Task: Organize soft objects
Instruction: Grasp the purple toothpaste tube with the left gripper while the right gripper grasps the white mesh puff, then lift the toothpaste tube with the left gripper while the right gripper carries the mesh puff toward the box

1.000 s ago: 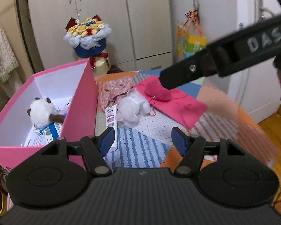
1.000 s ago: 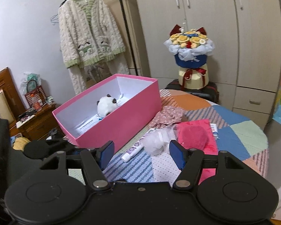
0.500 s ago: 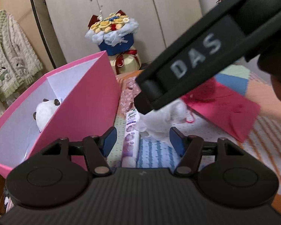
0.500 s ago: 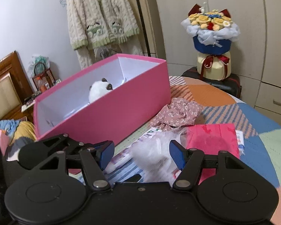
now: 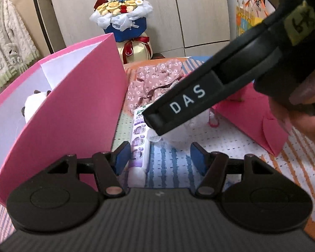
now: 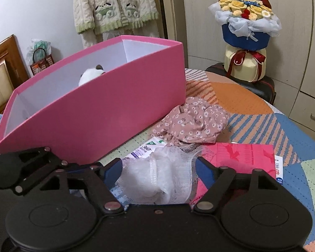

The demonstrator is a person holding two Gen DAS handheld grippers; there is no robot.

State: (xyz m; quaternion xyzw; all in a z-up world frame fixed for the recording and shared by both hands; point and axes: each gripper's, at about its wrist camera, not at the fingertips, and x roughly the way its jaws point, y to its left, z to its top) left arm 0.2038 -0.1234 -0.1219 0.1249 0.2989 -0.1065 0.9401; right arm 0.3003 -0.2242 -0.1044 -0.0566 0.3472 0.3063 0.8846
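Right gripper [image 6: 158, 171] sits low over the patchwork table [image 6: 262, 121], jaws apart and just been widening, with the white mesh bundle [image 6: 157, 176] lying between the blue pads. I can't see either pad pressing on it, so I read this as a straddle, not a grip. The bundle is straight ahead of this gripper, right at its mouth, a rumpled lump with no clear long axis; if anything it runs slightly along the fingers.

Left gripper [image 5: 158, 157] is also apart, holding nothing. It points at the toothpaste tube [image 5: 139, 138], which lies lengthwise along its fingers, beside the left pad and close against the wall of the pink box [image 5: 77, 113]. From this view the bundle is mostly hidden behind the right gripper's arm, so its edge there is hard to judge.

The right hand is plainly the nearer one; my call is that the next move is a simple close on the mesh.

Pink box stands to the left of both grippers, open-topped, a plush toy [image 6: 90, 74] already inside. Floral cloth [image 6: 193, 124] and a red pouch [image 6: 241, 157] lie beyond and to the right, still on the table
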